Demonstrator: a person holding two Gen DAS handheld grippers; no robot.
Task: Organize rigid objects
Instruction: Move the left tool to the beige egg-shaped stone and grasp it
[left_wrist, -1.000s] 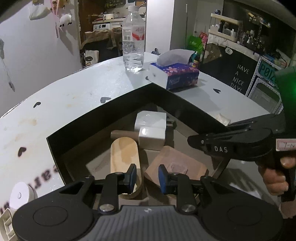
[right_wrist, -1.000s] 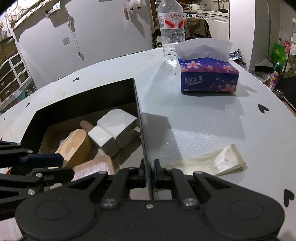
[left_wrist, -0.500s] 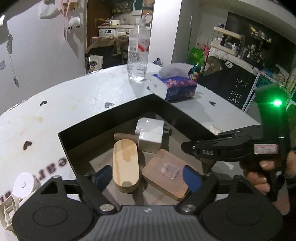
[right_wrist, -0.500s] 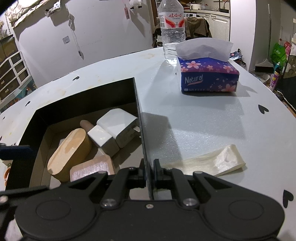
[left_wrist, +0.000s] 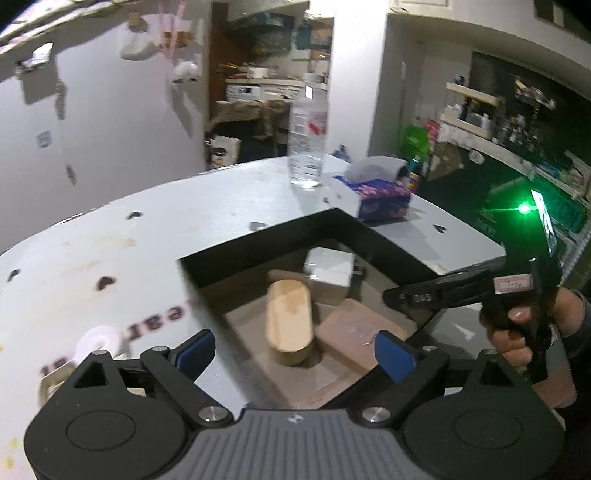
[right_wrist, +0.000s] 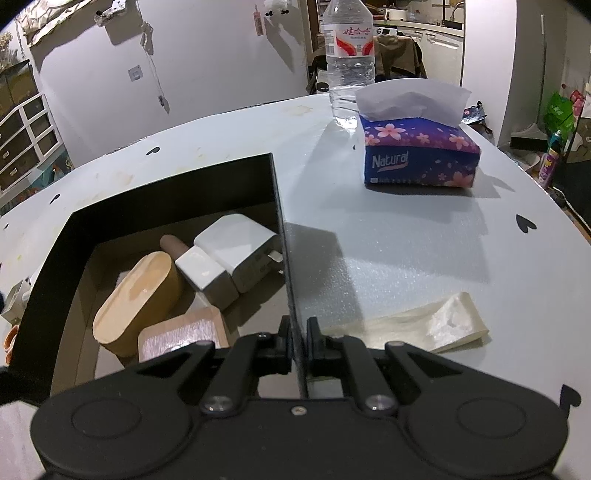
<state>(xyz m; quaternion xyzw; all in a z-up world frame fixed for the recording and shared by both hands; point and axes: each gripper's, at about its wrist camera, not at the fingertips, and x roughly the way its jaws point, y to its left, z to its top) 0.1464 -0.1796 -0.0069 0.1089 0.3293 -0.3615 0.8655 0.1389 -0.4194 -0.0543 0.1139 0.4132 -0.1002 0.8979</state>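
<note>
A black box (left_wrist: 369, 236) (right_wrist: 166, 184) sits on the round white table. Inside lie an oval wooden block (left_wrist: 290, 321) (right_wrist: 138, 295), a flat wooden square (left_wrist: 360, 332) (right_wrist: 181, 338), a white charger (left_wrist: 328, 269) (right_wrist: 240, 247), a smaller white block (right_wrist: 205, 273) and a brown cylinder (right_wrist: 171, 243). My left gripper (left_wrist: 295, 350) is open and empty, raised above the box's near side. My right gripper (right_wrist: 295, 341) is shut on the box's right wall (right_wrist: 284, 258); it also shows in the left wrist view (left_wrist: 443, 291).
A water bottle (right_wrist: 349, 59) (left_wrist: 308, 136) and a purple tissue box (right_wrist: 419, 147) (left_wrist: 376, 195) stand at the far side. A cream strip (right_wrist: 421, 325) lies right of the box. A small white roll (left_wrist: 96, 341) sits at the table's left edge.
My left gripper opened wide, let go of the flat wooden square in the box, then rose and pulled back. My right gripper has kept still on the box wall.
</note>
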